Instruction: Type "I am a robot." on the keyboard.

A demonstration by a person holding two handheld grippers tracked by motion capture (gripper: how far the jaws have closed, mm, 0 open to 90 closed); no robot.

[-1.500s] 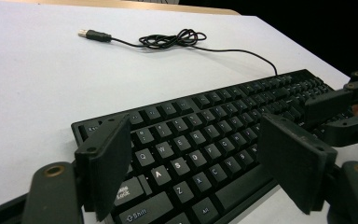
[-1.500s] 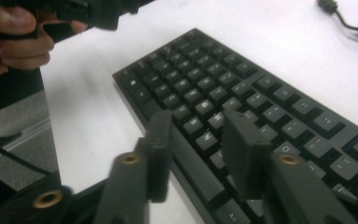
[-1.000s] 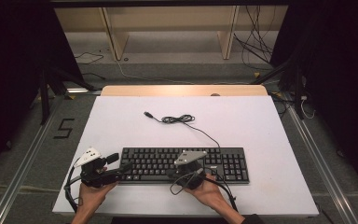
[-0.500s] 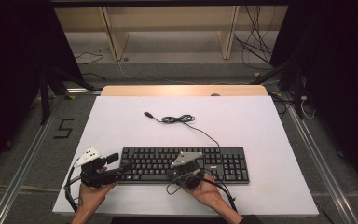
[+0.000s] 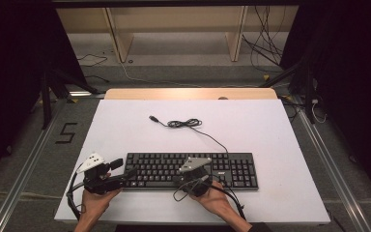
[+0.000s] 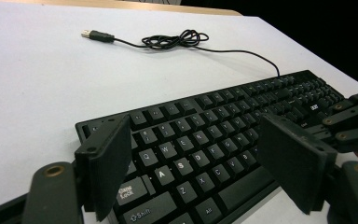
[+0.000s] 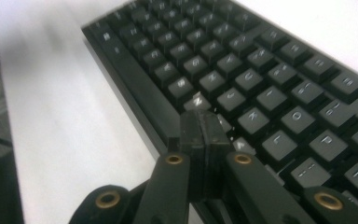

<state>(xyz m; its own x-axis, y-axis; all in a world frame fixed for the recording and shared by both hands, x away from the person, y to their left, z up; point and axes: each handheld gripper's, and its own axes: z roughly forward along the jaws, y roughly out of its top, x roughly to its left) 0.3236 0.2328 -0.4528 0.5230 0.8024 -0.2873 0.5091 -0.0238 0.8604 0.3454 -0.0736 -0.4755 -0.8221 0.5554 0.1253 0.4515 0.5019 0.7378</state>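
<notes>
A black keyboard (image 5: 191, 169) lies near the front edge of the white table (image 5: 270, 140). Its thin cable runs back to a small coil (image 5: 183, 123) and a USB plug (image 5: 152, 118). My left gripper (image 5: 125, 175) points right at the keyboard's left end. In the left gripper view its jaws stand wide apart (image 6: 200, 168) over the left-hand keys (image 6: 186, 154) and grip nothing. My right gripper (image 5: 179, 180), under its grey plate, sits at the keyboard's front edge near the middle. Its jaws are pressed together (image 7: 200, 126) with nothing between them, tips just over a front-row key (image 7: 198, 100).
A wooden strip (image 5: 191, 93) borders the table's far edge, with a shelf frame (image 5: 174, 29) and loose floor cables behind it. A "5" mark (image 5: 67, 133) is on the floor at the left. The right gripper's linkage (image 6: 354, 121) shows at the right of the left gripper view.
</notes>
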